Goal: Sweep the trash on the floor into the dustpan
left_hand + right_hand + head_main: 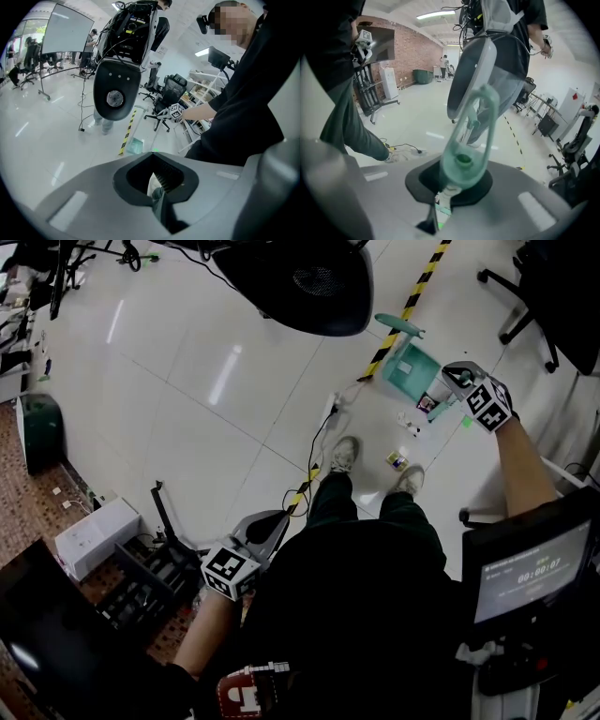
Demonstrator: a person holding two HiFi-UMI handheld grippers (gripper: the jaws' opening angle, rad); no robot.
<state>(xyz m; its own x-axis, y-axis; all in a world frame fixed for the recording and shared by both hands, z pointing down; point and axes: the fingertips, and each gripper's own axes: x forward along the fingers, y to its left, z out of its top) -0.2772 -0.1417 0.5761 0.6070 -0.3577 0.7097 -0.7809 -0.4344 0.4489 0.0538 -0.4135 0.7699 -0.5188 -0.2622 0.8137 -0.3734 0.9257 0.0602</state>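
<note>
Right gripper (448,388) clamps a teal handle (471,136); left gripper (267,526) is closed on nothing. W/ only 1 tool working, trash (397,460) could skid past the unsteadied dustpan (412,367).

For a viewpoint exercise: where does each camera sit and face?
Head view: on the head, facing steeply down; legs, left gripper, right gripper show.
Left gripper view: on that gripper, facing office chairs across the floor; torso shows.
Right gripper view: on that gripper, facing a brick wall; a leg shows.
Shared: head and right gripper views show the teal dustpan.
</note>
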